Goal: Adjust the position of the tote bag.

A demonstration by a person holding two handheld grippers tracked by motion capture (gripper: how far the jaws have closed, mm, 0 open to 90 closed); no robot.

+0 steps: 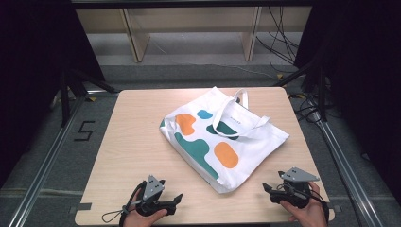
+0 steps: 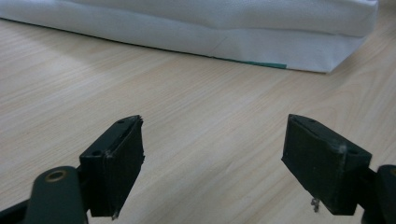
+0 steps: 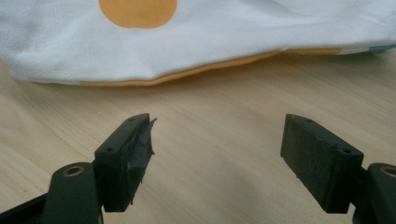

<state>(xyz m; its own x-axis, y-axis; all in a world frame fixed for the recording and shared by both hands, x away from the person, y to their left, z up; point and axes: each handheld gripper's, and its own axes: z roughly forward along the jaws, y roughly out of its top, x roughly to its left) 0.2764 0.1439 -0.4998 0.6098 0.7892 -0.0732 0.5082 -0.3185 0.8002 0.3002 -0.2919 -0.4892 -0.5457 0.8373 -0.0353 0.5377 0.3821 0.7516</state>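
The white cloth tote bag [image 1: 222,142] with orange and green blobs lies flat mid-table; the left gripper [image 1: 177,198] and the right gripper [image 1: 266,188] wait near its front corner, jaws apart and empty (probably ready for grasping).

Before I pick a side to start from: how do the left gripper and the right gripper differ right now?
The left gripper faces the tote bag's plain white edge; the right gripper faces its orange-spotted side. The left gripper's pads look intact; the right gripper's left pad is frayed. Both are open, empty, low over the wooden table.
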